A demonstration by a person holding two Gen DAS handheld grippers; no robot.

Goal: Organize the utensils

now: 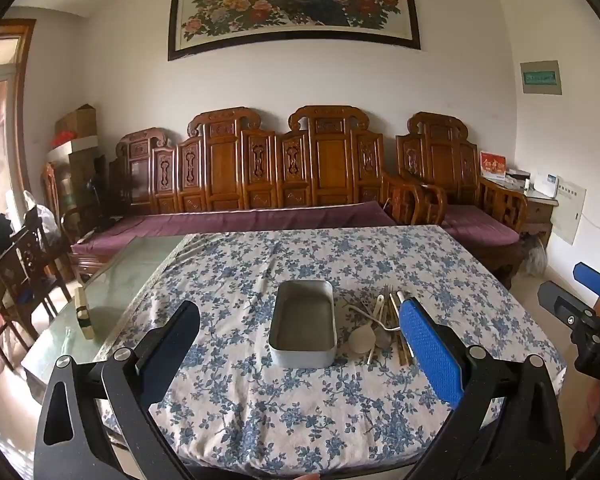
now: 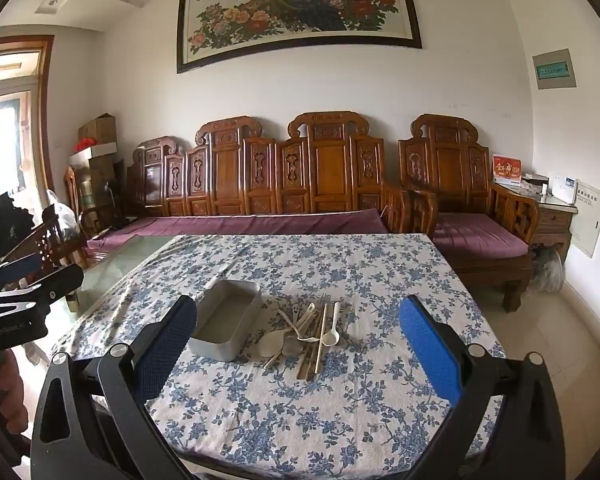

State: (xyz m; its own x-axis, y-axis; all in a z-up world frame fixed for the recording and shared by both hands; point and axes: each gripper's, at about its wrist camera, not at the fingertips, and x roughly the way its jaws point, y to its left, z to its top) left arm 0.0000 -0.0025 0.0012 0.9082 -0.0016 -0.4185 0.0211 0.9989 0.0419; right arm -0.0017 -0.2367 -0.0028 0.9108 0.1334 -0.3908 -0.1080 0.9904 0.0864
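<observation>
The utensils (image 2: 308, 330) are lying heaped on the floral cloth (image 2: 340, 264), just right of the empty metal tin (image 2: 226, 326) (spoons, forks, chopsticks). Both grippers, left (image 1: 300, 334) and right (image 2: 298, 334), are hovering nearer, jaws spread, holding nothing.

Both wrist views look forward from the near edge of the blue-flowered cloth-covered table (image 1: 300, 408) (image 2: 300, 420) — sharing its grey metal tin (image 1: 303, 326) (image 2: 226, 326) at mid-frame, the left view slightly nearer.

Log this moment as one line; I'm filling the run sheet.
stage: before first pick | left gripper: open, holds nothing | right gripper: open, holds nothing | metal tin: empty | utensils: piled beside tin on tablecloth
</observation>
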